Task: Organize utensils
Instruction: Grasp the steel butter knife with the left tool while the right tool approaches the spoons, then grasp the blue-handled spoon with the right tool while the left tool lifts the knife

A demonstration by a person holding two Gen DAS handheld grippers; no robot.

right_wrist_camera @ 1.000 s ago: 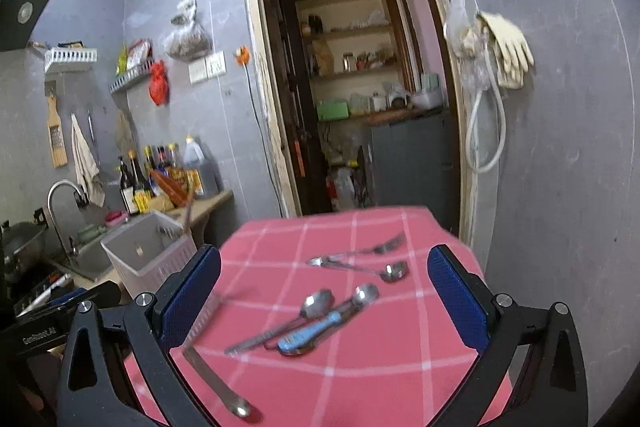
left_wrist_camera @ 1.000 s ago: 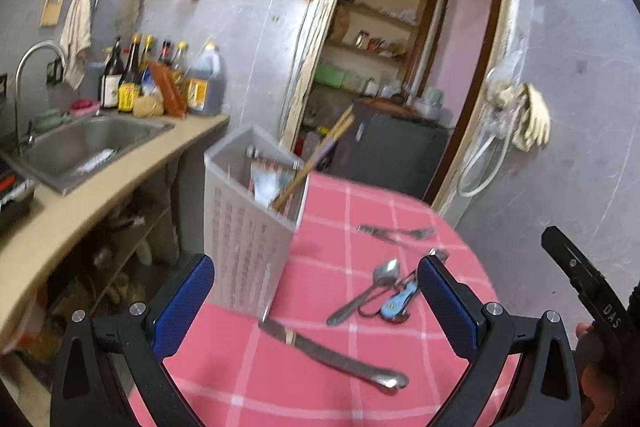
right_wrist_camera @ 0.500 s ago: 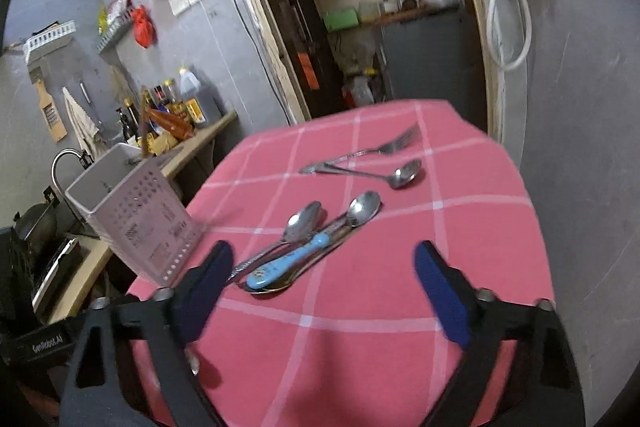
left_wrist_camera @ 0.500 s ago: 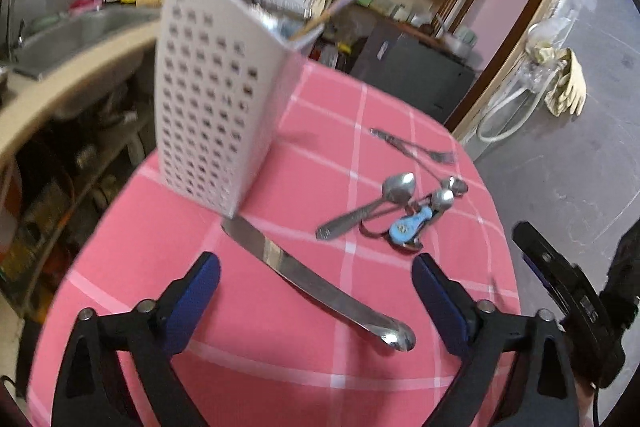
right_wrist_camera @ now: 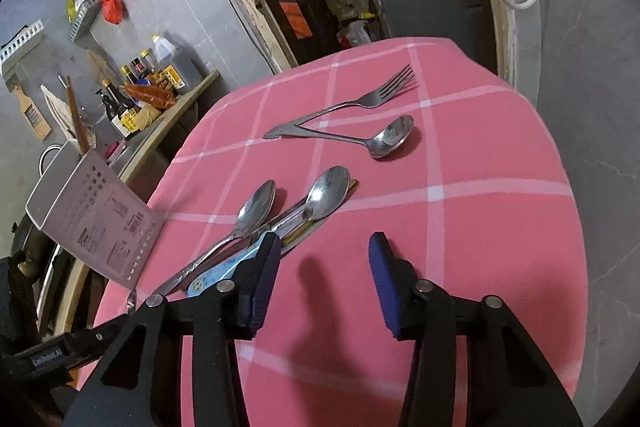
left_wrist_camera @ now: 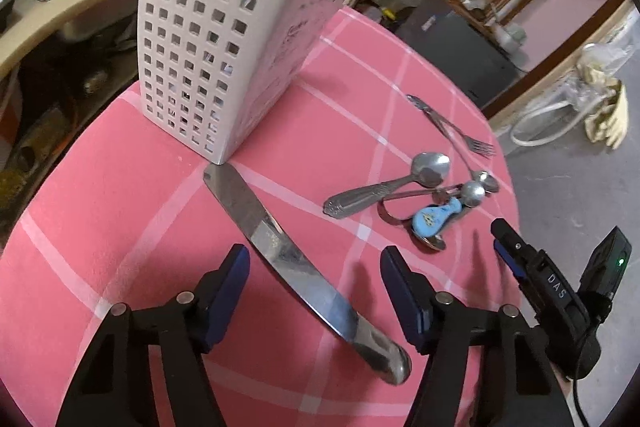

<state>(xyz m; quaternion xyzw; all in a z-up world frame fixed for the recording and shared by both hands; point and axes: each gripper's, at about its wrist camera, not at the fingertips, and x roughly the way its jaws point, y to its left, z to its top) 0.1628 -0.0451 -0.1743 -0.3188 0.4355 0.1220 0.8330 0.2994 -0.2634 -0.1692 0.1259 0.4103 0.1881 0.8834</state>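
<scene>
Tongs [left_wrist_camera: 314, 281] closing astride knife [left_wrist_camera: 296, 267], angled downward

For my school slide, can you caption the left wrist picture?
Left gripper, jaws closing, straddles a long steel table knife on the pink checked tablecloth.

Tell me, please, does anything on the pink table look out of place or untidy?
Yes. The cutlery lies loose on the tablecloth instead of in the white holder: a knife at its foot, a crossed pile of spoons, and a fork meeting a ladle-like spoon at the handles. Nothing looks spilled or broken.
</scene>
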